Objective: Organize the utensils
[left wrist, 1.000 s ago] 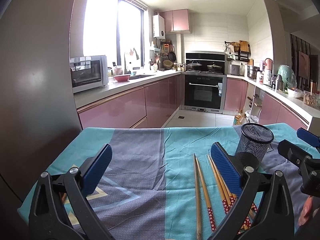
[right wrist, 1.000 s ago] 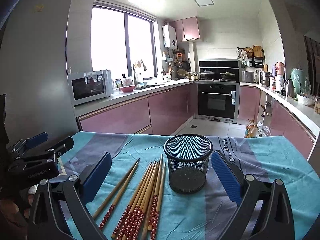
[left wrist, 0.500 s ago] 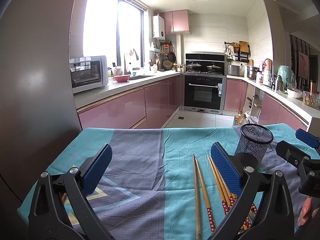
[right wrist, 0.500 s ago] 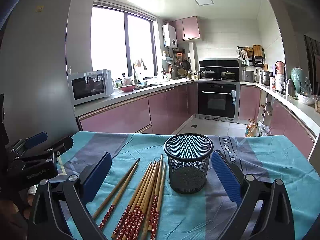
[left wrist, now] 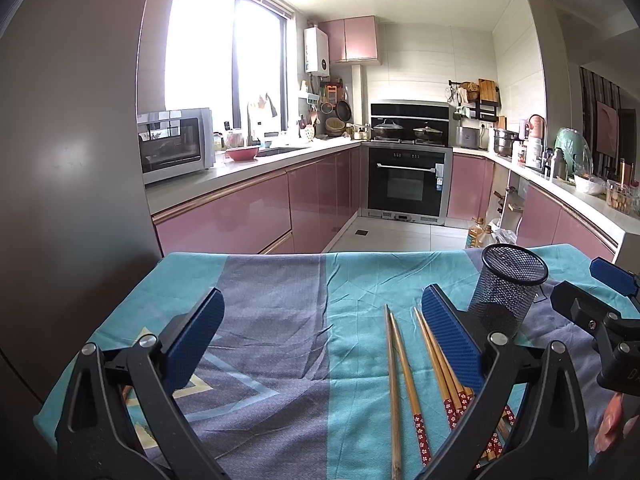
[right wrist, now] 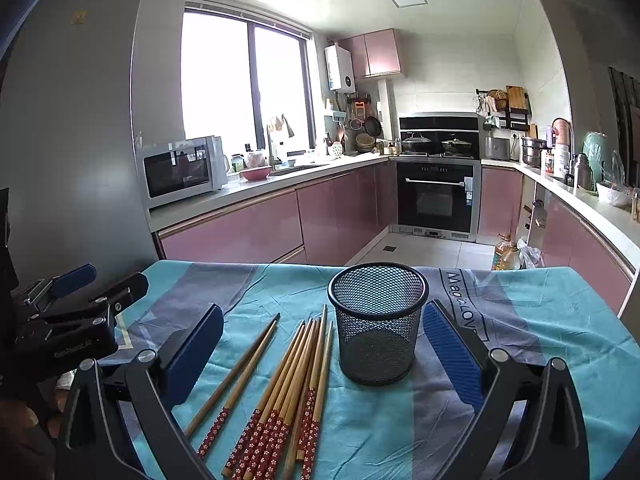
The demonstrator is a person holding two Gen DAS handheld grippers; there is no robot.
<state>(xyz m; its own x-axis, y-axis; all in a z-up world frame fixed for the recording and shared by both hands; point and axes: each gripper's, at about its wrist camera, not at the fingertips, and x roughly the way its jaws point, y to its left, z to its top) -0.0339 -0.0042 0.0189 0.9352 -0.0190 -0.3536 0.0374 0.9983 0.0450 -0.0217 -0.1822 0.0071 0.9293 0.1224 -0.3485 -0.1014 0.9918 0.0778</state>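
Left tongs (left wrist: 320,336): spread wide, nothing between the blue pads, held low above the cloth (left wrist: 272,304) over the surface's near-left part.

Right tongs (right wrist: 320,344): also spread wide and empty, hanging above the near edge, looking toward the far edge.

Cup (right wrist: 378,322): black mesh, upright, empty as far as its inside shows. Stands mid-surface on the grey stripe of the cloth, between the right tongs' two fingers in that view but farther off than their pads. Touched by neither tongs.

Chopsticks (right wrist: 294,384): wooden, red flowered ends. They lie flat on the teal cloth just left of the cup, red ends toward the near edge, plain tips toward the far edge. Main bundle lies close-packed, tips fanned slightly; the tip nearest the cup ends just beside its wall, contact unclear. One pair (right wrist: 236,376) lies apart to the left, angled. In the left view that pair lies in the gap between the pads, the bundle partly hidden behind the right-hand finger.

Each tongs shows at the edge of the other's view, well apart.
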